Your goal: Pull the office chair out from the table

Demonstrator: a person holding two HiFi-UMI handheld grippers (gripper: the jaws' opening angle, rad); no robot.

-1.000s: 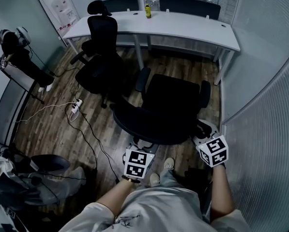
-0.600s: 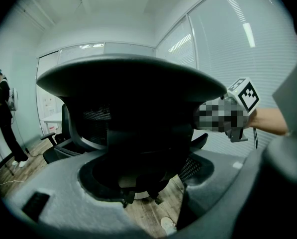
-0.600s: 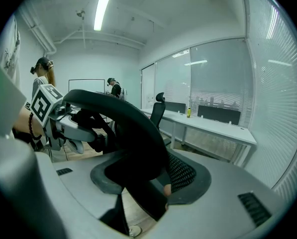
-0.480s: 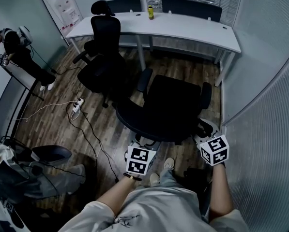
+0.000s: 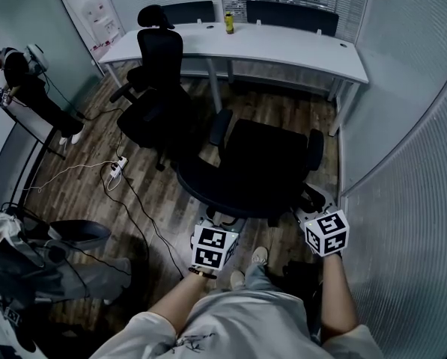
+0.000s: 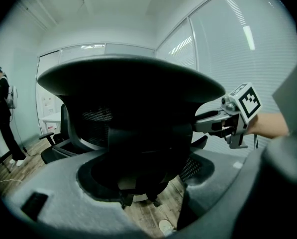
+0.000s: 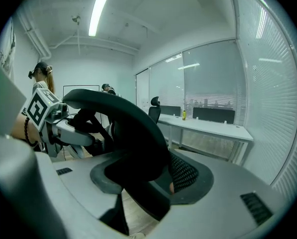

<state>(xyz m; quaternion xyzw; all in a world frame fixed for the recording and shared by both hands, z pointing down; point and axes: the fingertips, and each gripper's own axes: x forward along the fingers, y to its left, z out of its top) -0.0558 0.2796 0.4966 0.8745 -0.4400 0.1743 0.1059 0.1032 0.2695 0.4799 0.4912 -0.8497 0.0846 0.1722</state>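
We stand behind the chair [image 5: 264, 170] with both arms out in front of us, bent a little and reaching down. Our bare forearms come out on each side of our body. Each hand holds a tool that tips a bit down toward the chair's back.

The left tool [image 5: 214, 223] bites the top edge of the chair back near its left end. In the left gripper view the dark back fills the gap between the grey jaws, so this tool holds the chair. The right tool [image 5: 307, 209] grips the same top edge near its right end, with the rim wedged between its jaws too. Both tools stand wide, because the back is thick.

The chair is on the wood floor [image 5: 81, 178], well apart from the white counter [image 5: 283, 47], with its seat facing the counter and its back to us. A second chair [image 5: 152, 96] sits near the counter's left end. A yellow bottle [image 5: 228, 22] stands on the counter.
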